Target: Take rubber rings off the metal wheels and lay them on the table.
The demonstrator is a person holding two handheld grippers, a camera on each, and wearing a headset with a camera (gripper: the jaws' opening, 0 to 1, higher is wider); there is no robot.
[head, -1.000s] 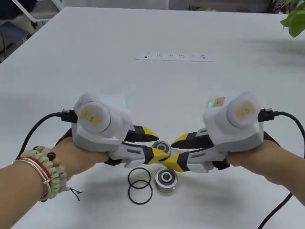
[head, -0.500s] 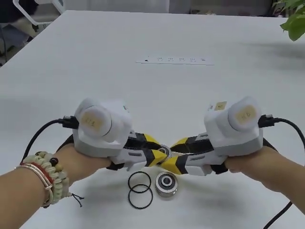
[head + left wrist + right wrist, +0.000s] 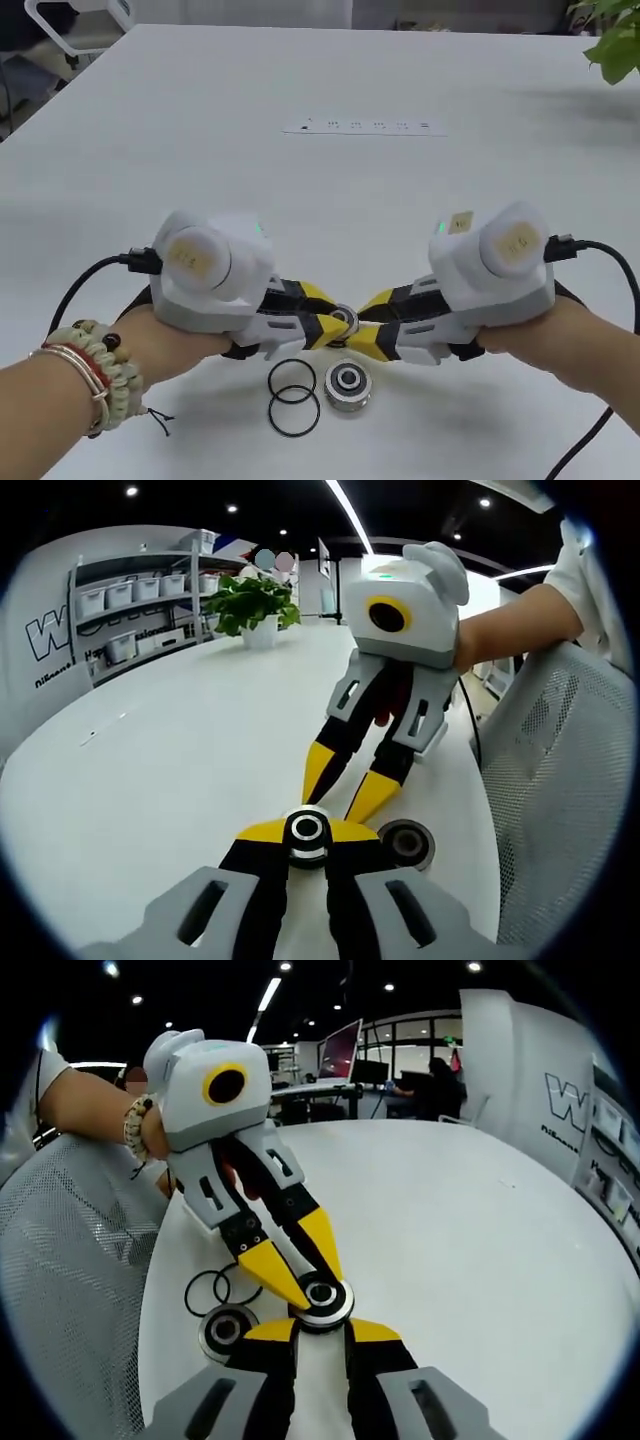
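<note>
A: Grip state?
B: Clamped on held wheel (image 3: 345, 319) from both sides with left gripper (image 3: 333, 324) and right gripper (image 3: 360, 330), just above loose wheel (image 3: 348, 383).
A: Rings?
B: Two rings (image 3: 293, 396) lying overlapped just beside loose wheel.

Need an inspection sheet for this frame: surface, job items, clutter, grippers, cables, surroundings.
Surface: white table, no spills seen.
Job's things: one metal wheel held up between the grippers; second wheel on the table; two rubber rings lying overlapped beside it.
Clutter: power strip farther up the table.
Grippers: left gripper shut on the held wheel; right gripper has its tips at the same wheel, grip unclear.
Cables: left cable and right cable, black, run back past the hands.
Surroundings: potted plant at the far corner; shelves with bins.
</note>
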